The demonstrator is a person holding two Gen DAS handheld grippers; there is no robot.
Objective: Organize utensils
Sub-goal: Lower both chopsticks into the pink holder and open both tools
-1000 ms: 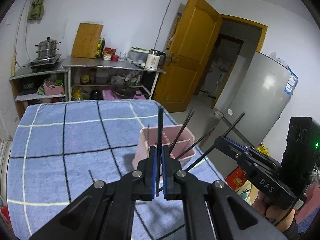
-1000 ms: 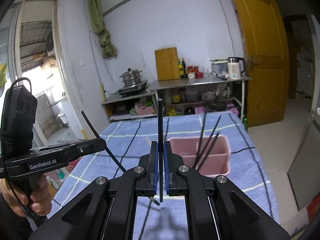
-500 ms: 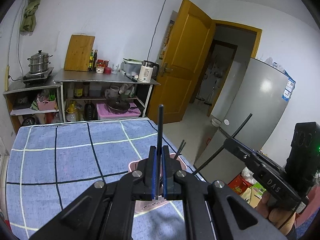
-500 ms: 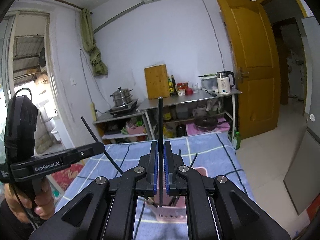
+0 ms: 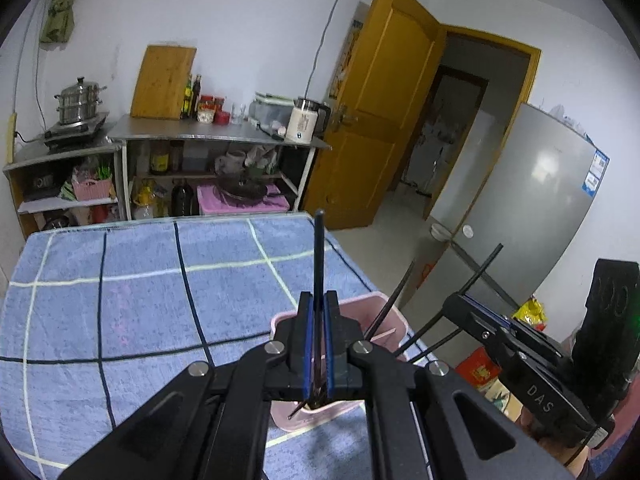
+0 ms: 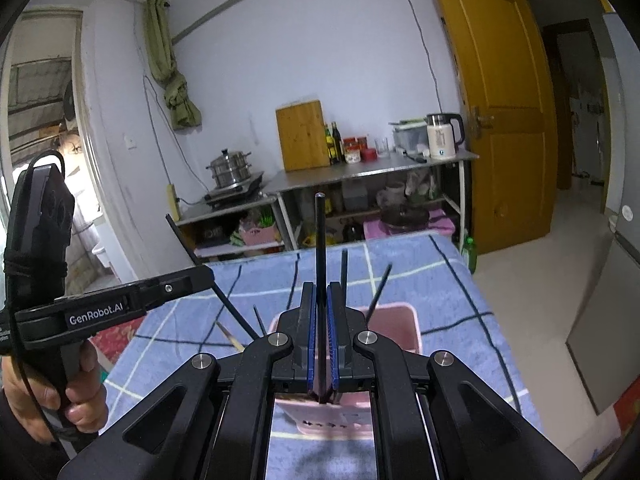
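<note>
- Left gripper [image 5: 316,344] pinches one black chopstick [image 5: 319,256], upright.
- Right gripper [image 6: 321,344] pinches another chopstick [image 6: 320,248].
- Pink bin [image 5: 378,308] on the blue cloth [image 5: 120,300] holds more chopsticks.
- Shelf [image 6: 360,172] and door [image 6: 504,120] behind.

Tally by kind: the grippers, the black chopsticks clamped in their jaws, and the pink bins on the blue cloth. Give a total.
Grippers: 2 (left gripper, right gripper)
Black chopsticks clamped in jaws: 2 (left chopstick, right chopstick)
Pink bin: 1
Total: 5
</note>
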